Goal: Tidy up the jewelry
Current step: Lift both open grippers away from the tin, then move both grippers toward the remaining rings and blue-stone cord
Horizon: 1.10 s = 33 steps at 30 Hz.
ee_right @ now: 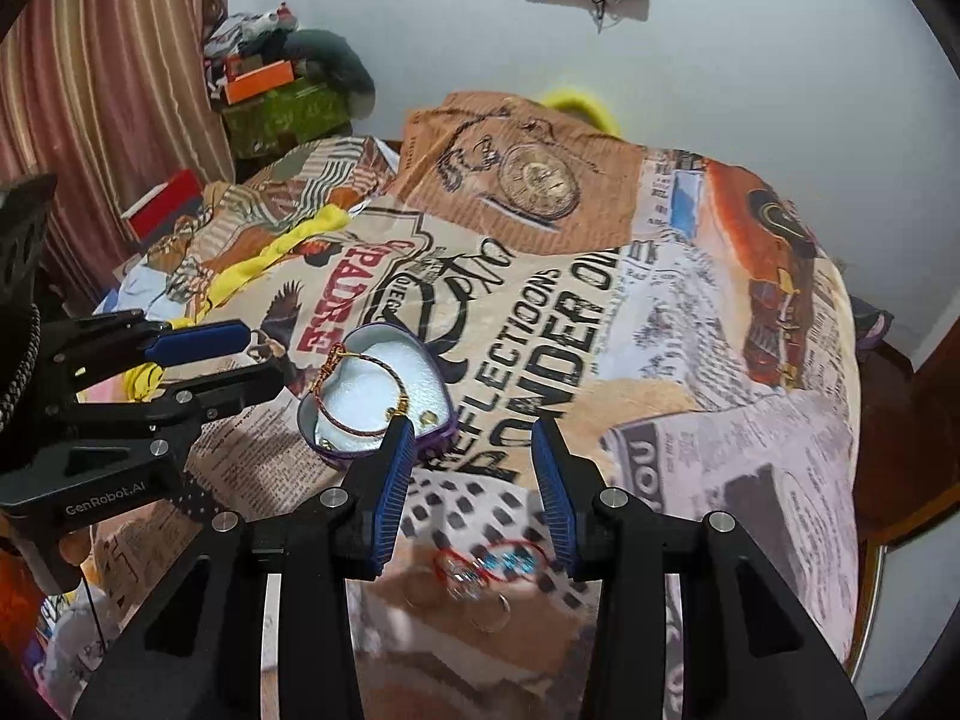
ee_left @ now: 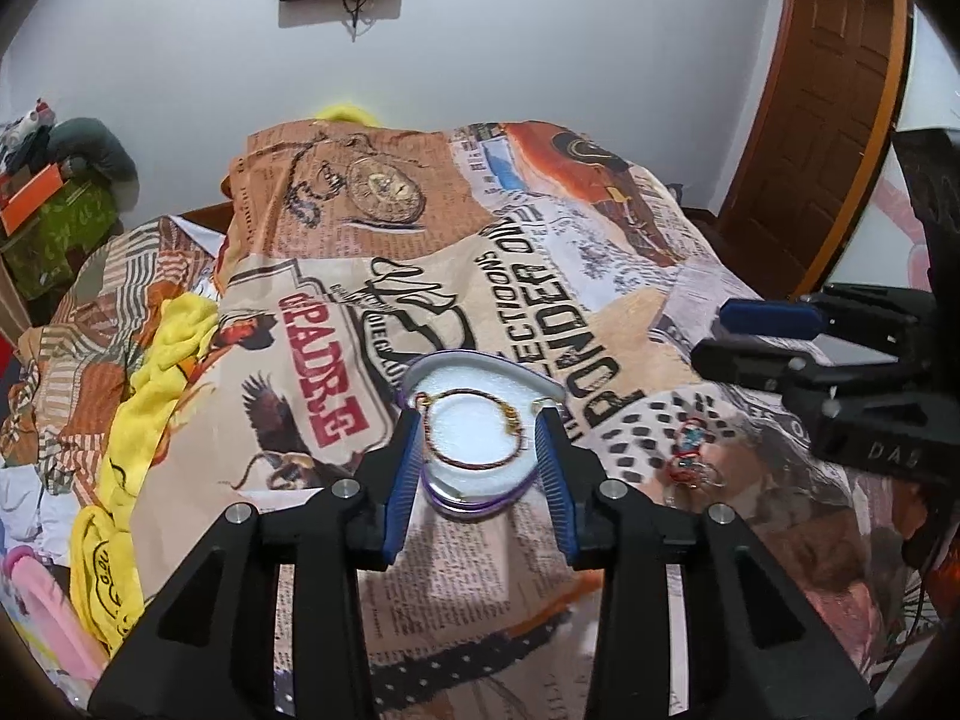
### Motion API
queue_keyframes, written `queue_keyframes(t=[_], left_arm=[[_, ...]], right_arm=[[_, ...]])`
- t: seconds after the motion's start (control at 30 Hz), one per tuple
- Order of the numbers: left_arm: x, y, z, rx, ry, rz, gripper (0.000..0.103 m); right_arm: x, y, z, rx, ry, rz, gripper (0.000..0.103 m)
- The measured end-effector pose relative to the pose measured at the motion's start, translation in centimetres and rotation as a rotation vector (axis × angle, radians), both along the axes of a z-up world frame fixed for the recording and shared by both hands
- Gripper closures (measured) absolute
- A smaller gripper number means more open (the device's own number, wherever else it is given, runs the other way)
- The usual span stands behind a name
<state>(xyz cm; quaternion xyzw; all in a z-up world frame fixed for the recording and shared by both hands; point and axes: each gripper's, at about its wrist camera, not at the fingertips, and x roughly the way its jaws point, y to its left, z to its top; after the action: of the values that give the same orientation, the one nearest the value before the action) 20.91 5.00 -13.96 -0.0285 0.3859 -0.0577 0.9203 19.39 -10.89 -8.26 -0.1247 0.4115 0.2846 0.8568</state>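
Observation:
A purple heart-shaped box (ee_left: 480, 495) with a white foam lining sits on the printed bedspread; it also shows in the right wrist view (ee_right: 441, 429). A red and gold bracelet (ee_left: 474, 465) lies inside it, seen too in the right wrist view (ee_right: 354, 429). My left gripper (ee_left: 481, 420) is open, its jaws on either side of the box. My right gripper (ee_right: 474, 429) is open above a red beaded bracelet with blue stones (ee_right: 489, 564) and some rings lying on the bedspread; that pile shows in the left wrist view (ee_left: 690, 450).
The printed bedspread (ee_right: 690, 360) covers the bed. A yellow cloth (ee_left: 156, 360) lies at its left side. Boxes and clothes (ee_right: 270, 90) are piled in the far left corner. A brown wooden door (ee_left: 828, 90) stands at the right.

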Motion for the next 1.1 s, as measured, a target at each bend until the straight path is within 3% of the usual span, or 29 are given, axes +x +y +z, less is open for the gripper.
queue_keyframes(t=[0.2, 0.43, 0.8, 1.03, 1.1], left_arm=[[-0.6, -2.4, -0.1, -0.004, 0.005, -0.054, 0.065], [-0.7, -5.5, -1.8, -0.003, 0.058, -0.123, 0.065], [-0.6, -8.9, -4.9, -0.005, 0.149, -0.214, 0.065], [-0.7, -10.5, -5.2, 0.039, 0.127, -0.254, 0.066], [-0.5, -10.5, -5.4, 0.041, 0.125, -0.256, 0.073]], right_arm=[[-0.7, -3.0, 0.4, 0.002, -0.006, -0.035, 0.066], [-1.1, -5.6, -1.6, -0.003, 0.055, -0.059, 0.066], [-2.4, -6.5, -3.8, -0.004, 0.115, -0.040, 0.066], [-2.6, -6.3, -5.1, 0.013, 0.155, -0.026, 0.066], [-2.6, -6.3, -5.3, 0.020, 0.163, -0.025, 0.066]])
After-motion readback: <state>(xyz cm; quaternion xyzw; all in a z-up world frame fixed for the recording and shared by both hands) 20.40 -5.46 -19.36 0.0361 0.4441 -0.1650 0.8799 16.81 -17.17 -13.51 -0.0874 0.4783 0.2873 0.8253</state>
